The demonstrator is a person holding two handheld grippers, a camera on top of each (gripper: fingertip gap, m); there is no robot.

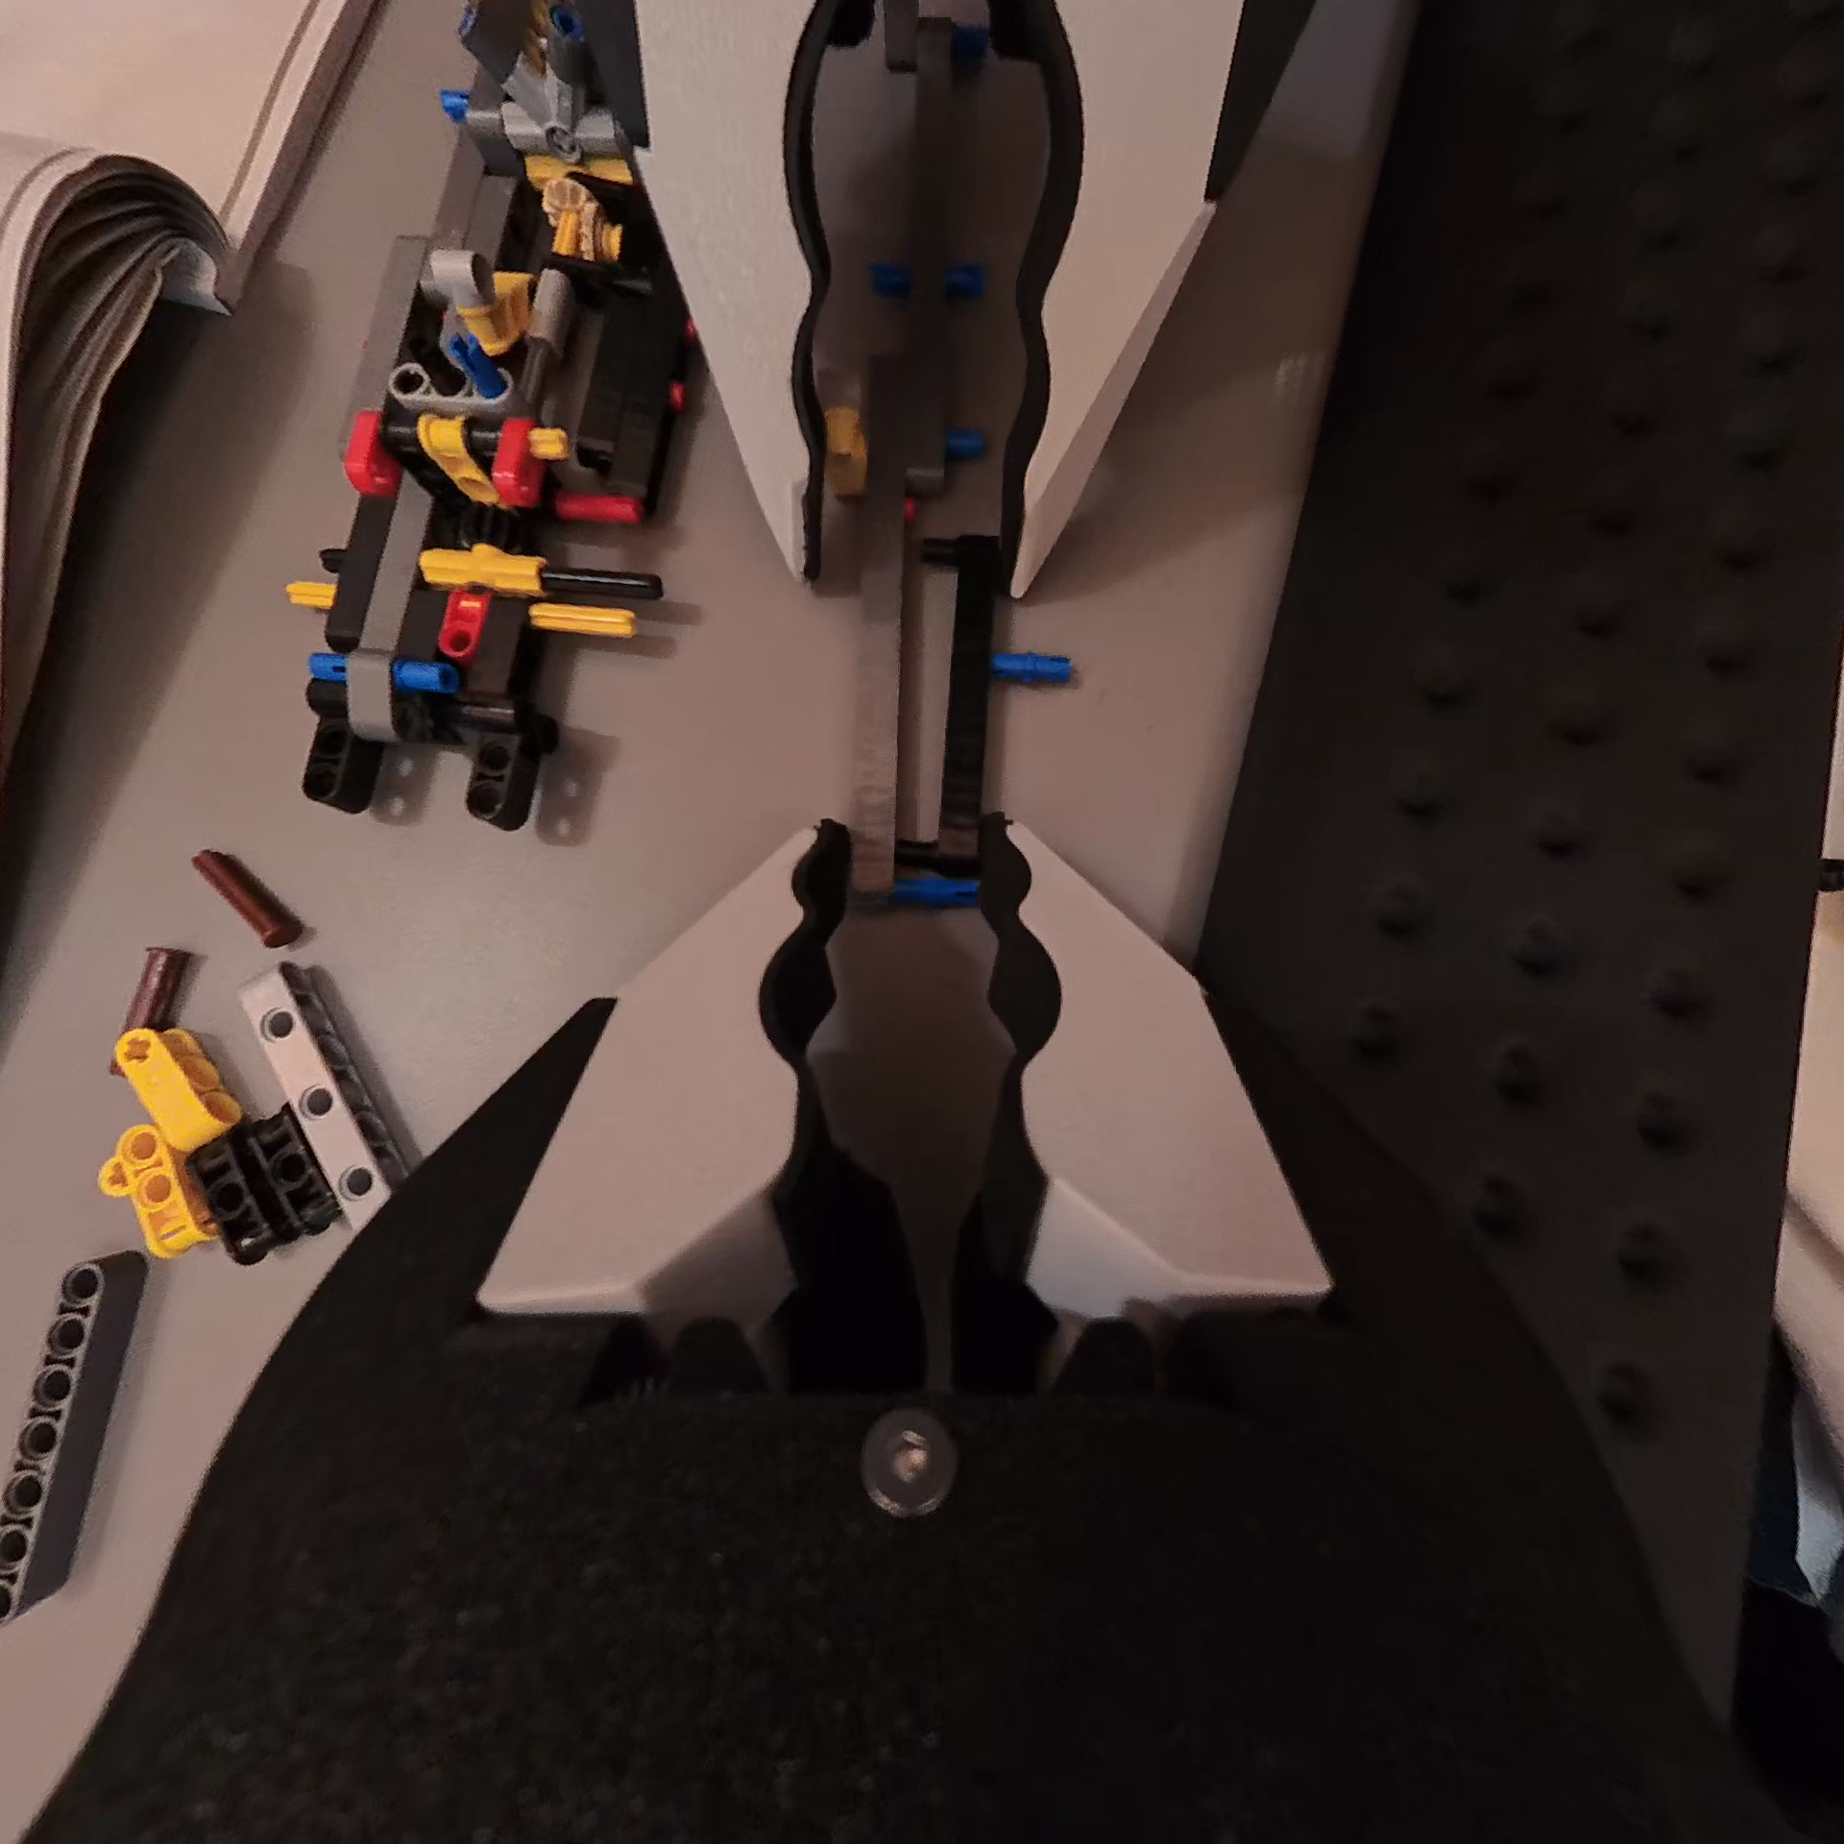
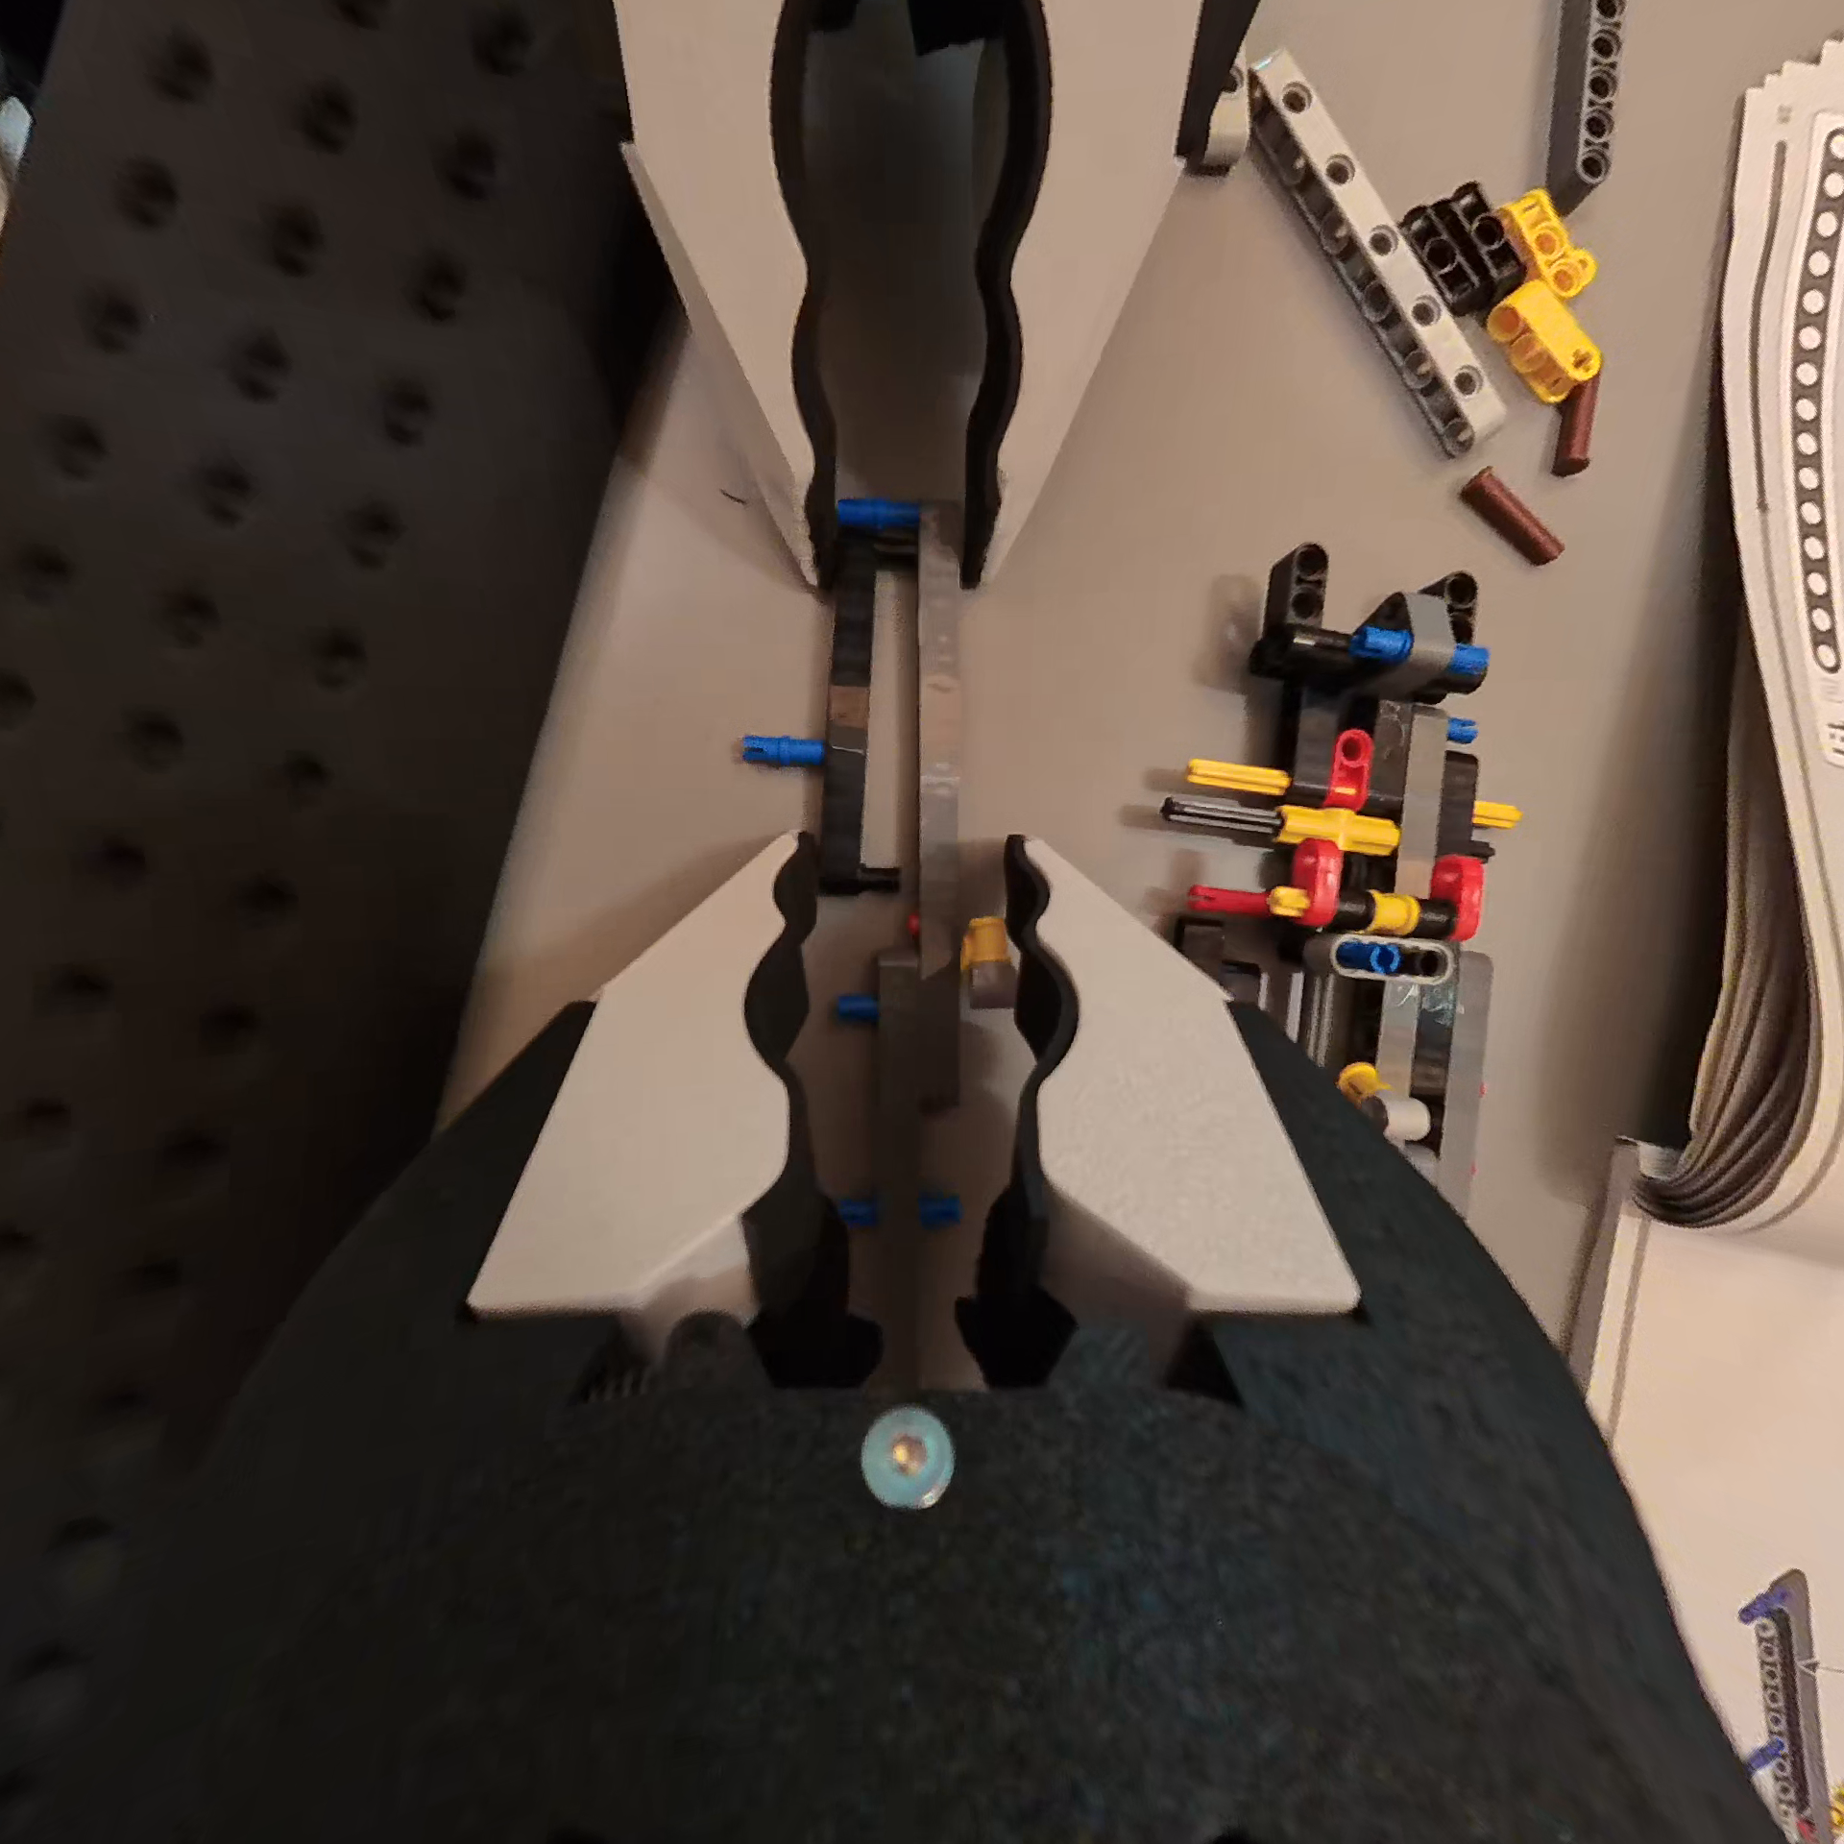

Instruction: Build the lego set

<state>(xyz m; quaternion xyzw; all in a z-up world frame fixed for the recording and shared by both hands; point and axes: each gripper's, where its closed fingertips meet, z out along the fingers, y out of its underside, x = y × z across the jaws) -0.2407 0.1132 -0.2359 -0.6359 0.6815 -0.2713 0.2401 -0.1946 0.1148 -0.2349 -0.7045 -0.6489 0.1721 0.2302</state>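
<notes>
Pale grey tabletop is flanked by a dark studded mat. Above it, a long beam assembly of grey and black beams with blue pins is gripped at opposite ends: the left gripper is pinched on one end, the right gripper on the other. Beside it lie a partly built model, loose pieces and a booklet.
</notes>
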